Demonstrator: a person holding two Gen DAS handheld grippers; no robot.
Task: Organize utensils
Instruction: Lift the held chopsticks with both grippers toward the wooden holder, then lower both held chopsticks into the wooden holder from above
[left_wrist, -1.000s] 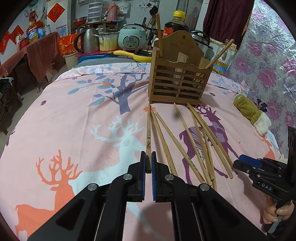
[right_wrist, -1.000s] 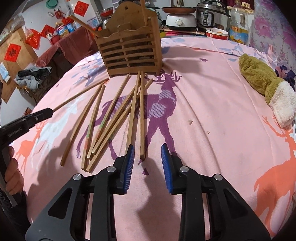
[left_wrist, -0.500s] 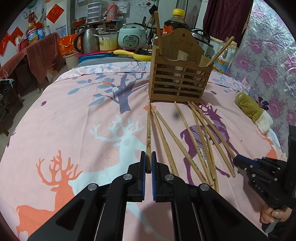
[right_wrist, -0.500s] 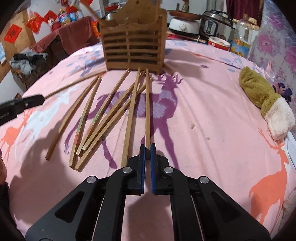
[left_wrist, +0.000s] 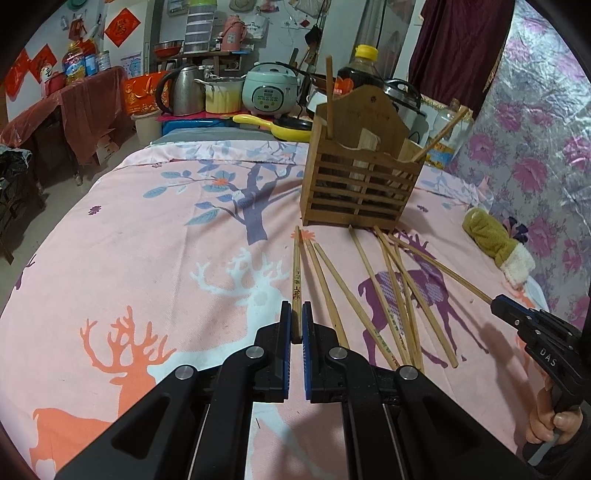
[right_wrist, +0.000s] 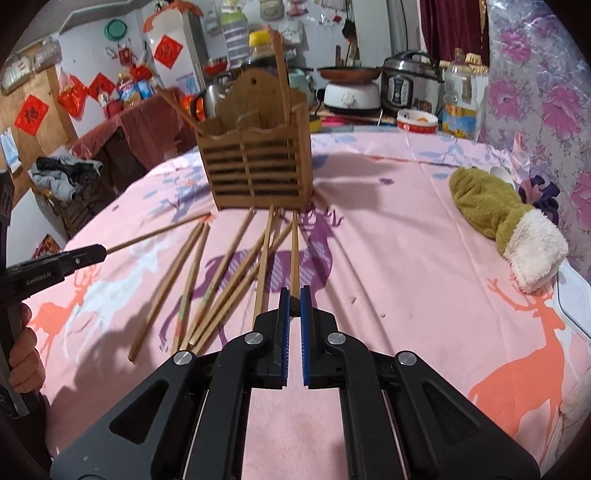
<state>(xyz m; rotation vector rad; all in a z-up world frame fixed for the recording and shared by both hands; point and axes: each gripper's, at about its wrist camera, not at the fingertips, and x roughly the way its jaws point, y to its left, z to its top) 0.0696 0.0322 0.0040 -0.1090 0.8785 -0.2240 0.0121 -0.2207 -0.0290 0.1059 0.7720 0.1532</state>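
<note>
A slatted wooden utensil holder (left_wrist: 360, 184) stands on the pink deer-print cloth, with two chopsticks upright in it; it also shows in the right wrist view (right_wrist: 258, 162). Several wooden chopsticks (left_wrist: 391, 295) lie fanned out in front of it. My left gripper (left_wrist: 296, 325) is shut on the near end of one chopstick (left_wrist: 296, 269), held just above the cloth. My right gripper (right_wrist: 294, 306) is shut on the near end of another chopstick (right_wrist: 294, 254), which points at the holder. The loose chopsticks (right_wrist: 207, 291) lie to its left.
A green and white plush mitten (right_wrist: 506, 218) lies at the right side of the table. Rice cookers, a kettle (left_wrist: 181, 94), a yellow pan and oil bottles stand behind the holder. A floral curtain hangs at the right.
My right gripper has closed on the rightmost chopstick and lifted its near end. My left gripper has stayed shut on its chopstick, raised slightly.
</note>
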